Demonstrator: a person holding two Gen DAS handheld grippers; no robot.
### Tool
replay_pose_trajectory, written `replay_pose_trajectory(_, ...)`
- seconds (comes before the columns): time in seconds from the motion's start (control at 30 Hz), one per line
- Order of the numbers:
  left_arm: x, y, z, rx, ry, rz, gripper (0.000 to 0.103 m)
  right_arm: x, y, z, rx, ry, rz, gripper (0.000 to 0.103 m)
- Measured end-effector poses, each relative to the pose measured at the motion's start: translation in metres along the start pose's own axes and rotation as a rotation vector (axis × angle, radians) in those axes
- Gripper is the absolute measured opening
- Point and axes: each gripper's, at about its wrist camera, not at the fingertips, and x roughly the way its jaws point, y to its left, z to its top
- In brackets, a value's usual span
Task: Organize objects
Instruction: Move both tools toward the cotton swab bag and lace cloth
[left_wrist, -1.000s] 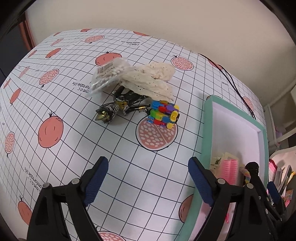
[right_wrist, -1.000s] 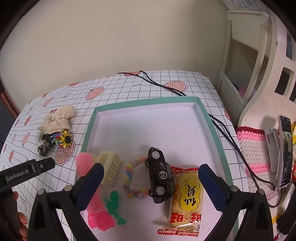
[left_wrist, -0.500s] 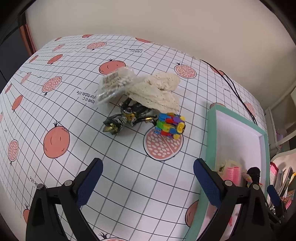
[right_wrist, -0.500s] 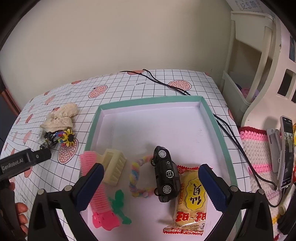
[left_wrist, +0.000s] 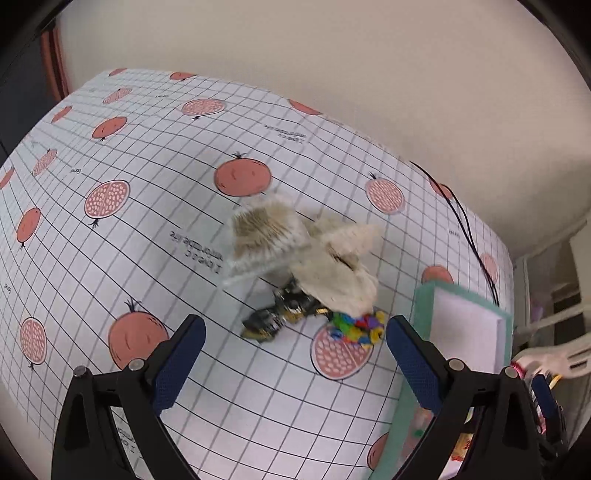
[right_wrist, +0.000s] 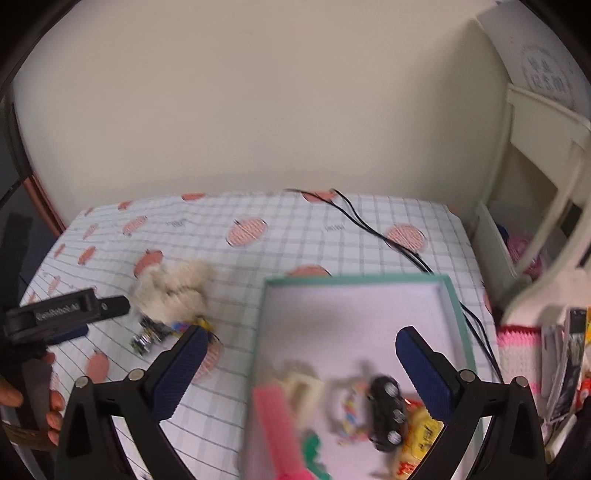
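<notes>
1. The surface is a table under a white grid cloth (left_wrist: 110, 258) printed with red pomegranates, pushed up against a plain cream wall (left_wrist: 332, 66).
2. A black cable (right_wrist: 369, 225) runs across the cloth from the wall side, past the tray.
3. The leftover pile sits mid-cloth, well apart from the tray: a clear bag (left_wrist: 264, 236), cream fabric (left_wrist: 340, 266), a dark foil wrapper (left_wrist: 280, 314) and a colourful block toy (left_wrist: 356, 326), all touching.
4. The teal-rimmed tray (right_wrist: 456, 314) already holds a pink comb (right_wrist: 273, 417), black toy car (right_wrist: 386, 410) and yellow snack pack (right_wrist: 421, 432) — pretty blurry.
5. Left gripper (left_wrist: 295, 354) – jaws spread wide, holding nothing.
6. Right gripper (right_wrist: 301, 363) is wide apart too, empty, over the tray.
7. A white shelf unit (right_wrist: 535, 177) stands to the right.
</notes>
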Motion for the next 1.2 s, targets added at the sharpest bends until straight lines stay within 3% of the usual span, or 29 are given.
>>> replay_pose_trajectory(0.27,0.011,0.027,0.038,-0.117,0.016,-0.056,0.098,0.028,0.032,0.025,-0.011,0.03,0.031,0.103)
replay_pose_trajectory(0.53,0.029,0.027,0.062,-0.03,-0.017,-0.055,0.098,0.066,0.057,0.03,-0.01,0.066,0.099,0.103)
replay_pose_trajectory(0.73,0.055,0.027,0.061,0.011,0.004,-0.089,0.098,0.09,0.07,0.012,-0.04,0.113,0.115,0.103)
replay_pose_trajectory(1.03,0.08,0.042,0.056,-0.089,0.033,-0.126,0.098,0.109,0.082,-0.004,-0.071,0.153,0.142,0.103)
replay_pose_trajectory(1.2,0.087,0.046,0.058,-0.117,0.022,-0.116,0.098,0.118,0.088,-0.004,-0.055,0.149,0.188,0.095)
